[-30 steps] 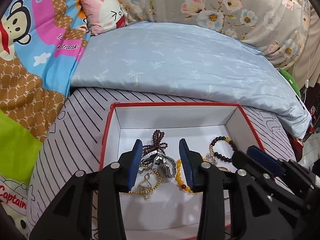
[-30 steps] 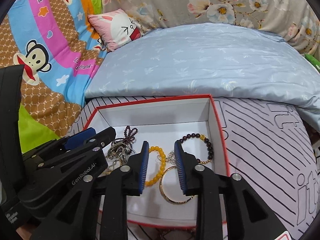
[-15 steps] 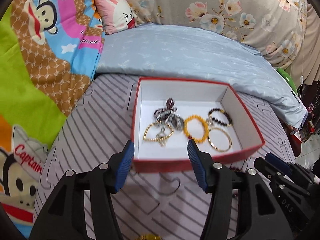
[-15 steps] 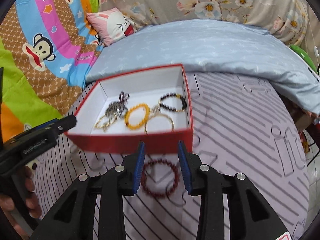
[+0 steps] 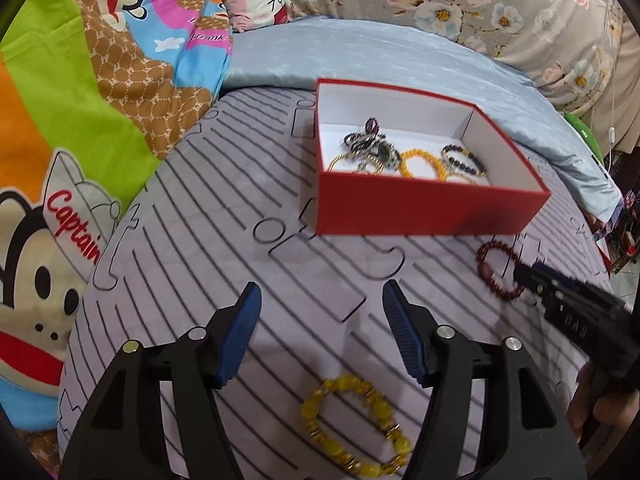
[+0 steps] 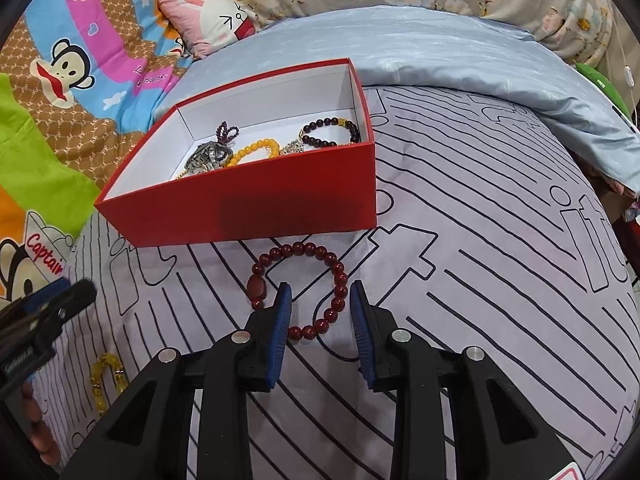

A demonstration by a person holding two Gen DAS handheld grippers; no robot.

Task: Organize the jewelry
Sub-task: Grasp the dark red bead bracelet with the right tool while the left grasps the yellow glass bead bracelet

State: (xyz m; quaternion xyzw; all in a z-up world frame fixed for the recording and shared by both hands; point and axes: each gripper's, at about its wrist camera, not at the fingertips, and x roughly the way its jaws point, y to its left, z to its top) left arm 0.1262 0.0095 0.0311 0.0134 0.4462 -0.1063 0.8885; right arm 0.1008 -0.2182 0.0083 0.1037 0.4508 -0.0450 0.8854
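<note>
Grey quilt with black line print (image 5: 208,216) covering the bed; pale blue patterned duvet (image 6: 460,56) behind; bright cartoon-monkey blanket (image 5: 80,92) at left; pink rabbit-face cushion (image 6: 216,20); grey floral fabric (image 5: 520,12) along the back.

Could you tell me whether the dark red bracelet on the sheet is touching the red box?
Apart. The right wrist view shows striped sheet between the red bracelet and the box wall's base.

Red box (image 6: 256,204), white inside, open, on striped bedspread: holds tangled bracelets, orange bead loop (image 6: 256,150), dark bead loop (image 6: 330,132). Outside, flat: dark-red bead bracelet (image 6: 340,280) just before box front; yellow bead bracelet (image 5: 356,424) nearer, well apart.
</note>
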